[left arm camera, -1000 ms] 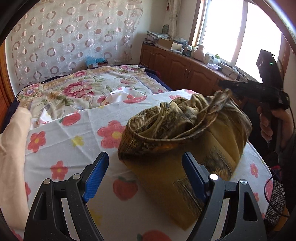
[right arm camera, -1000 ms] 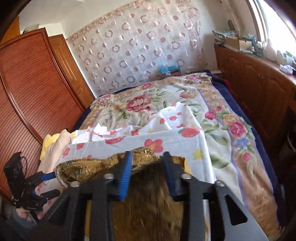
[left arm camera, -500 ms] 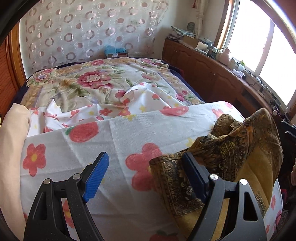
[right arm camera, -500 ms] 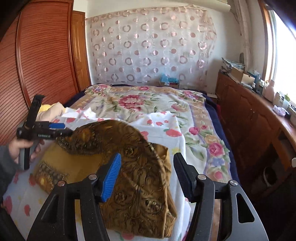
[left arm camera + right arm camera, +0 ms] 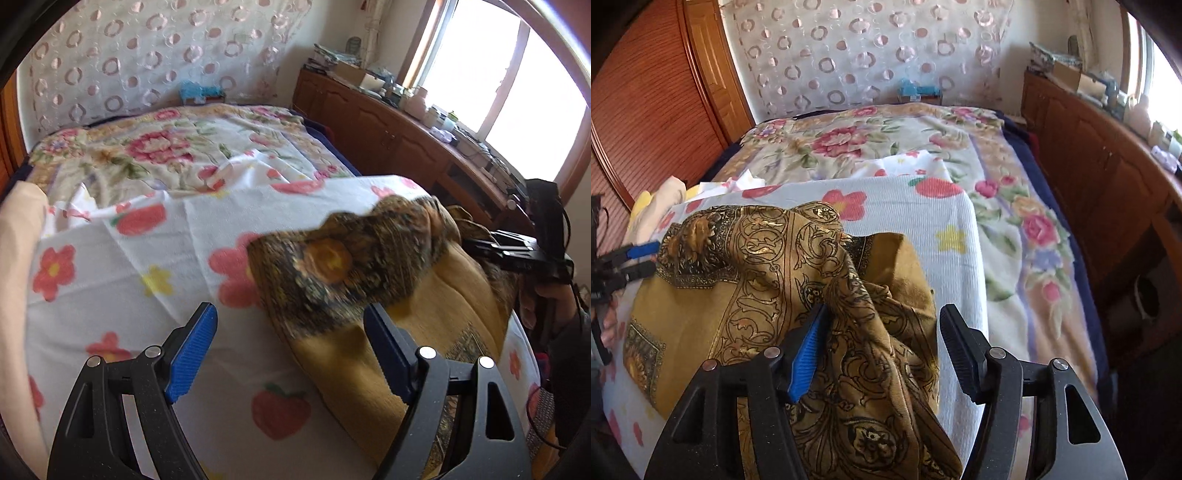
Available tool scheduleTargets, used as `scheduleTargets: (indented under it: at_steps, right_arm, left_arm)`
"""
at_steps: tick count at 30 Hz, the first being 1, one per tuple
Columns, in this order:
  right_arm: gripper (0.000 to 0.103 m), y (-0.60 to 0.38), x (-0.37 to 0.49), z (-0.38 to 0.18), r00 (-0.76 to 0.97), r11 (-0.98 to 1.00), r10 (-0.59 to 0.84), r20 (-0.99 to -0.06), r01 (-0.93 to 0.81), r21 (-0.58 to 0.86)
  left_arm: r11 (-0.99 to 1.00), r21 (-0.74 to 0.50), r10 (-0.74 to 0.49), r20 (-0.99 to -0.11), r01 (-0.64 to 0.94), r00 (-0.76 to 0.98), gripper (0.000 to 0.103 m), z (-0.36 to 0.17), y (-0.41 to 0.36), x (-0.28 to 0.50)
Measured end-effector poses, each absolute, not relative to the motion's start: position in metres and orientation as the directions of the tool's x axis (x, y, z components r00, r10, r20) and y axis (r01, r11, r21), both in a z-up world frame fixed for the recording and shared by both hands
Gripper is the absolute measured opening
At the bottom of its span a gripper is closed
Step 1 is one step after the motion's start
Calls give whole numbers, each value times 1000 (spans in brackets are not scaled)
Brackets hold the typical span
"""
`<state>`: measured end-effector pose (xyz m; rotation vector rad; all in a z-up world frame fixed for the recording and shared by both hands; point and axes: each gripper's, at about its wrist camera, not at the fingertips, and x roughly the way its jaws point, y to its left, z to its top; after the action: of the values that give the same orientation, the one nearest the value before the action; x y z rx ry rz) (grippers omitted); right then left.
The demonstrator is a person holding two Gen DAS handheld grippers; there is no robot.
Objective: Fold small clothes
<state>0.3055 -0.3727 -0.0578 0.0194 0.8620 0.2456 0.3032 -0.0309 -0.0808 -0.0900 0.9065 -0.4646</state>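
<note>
A mustard and brown patterned cloth [image 5: 354, 273] lies crumpled on a white flowered sheet [image 5: 147, 266] on the bed. In the left wrist view my left gripper [image 5: 291, 347] is open, its jaws straddling the cloth's near left edge. In the right wrist view the same cloth [image 5: 783, 280] is bunched between the jaws of my right gripper [image 5: 879, 347], which is open and low over it. The left gripper [image 5: 639, 260] shows at the cloth's far left corner. The right gripper [image 5: 517, 254] shows at the cloth's right side.
A flowered bedspread [image 5: 857, 147] covers the bed beyond the sheet. A cream pillow [image 5: 18, 236] lies at the left edge. A wooden cabinet [image 5: 1108, 162] with clutter runs along the right under the window. A wooden wardrobe [image 5: 646, 92] stands at the left.
The cloth's top flap has been swung over to the left and now lies across its middle. My left gripper has shifted right toward the cloth edge. My right gripper has dropped lower onto the bunched cloth.
</note>
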Motion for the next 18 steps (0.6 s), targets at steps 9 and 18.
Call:
scheduleTargets:
  at_steps: [9,18]
  right_arm:
    - [48,-384,310,-59,582,942,319,-748,-281,183]
    - [18,-382,282,-49,645,924,353,-678,-354,144]
  left_arm:
    - [853,-382,-516,-722,356,461,69,-87,-39,303]
    - [815,-453,-579,-670,361,465,7,-81,-34,296]
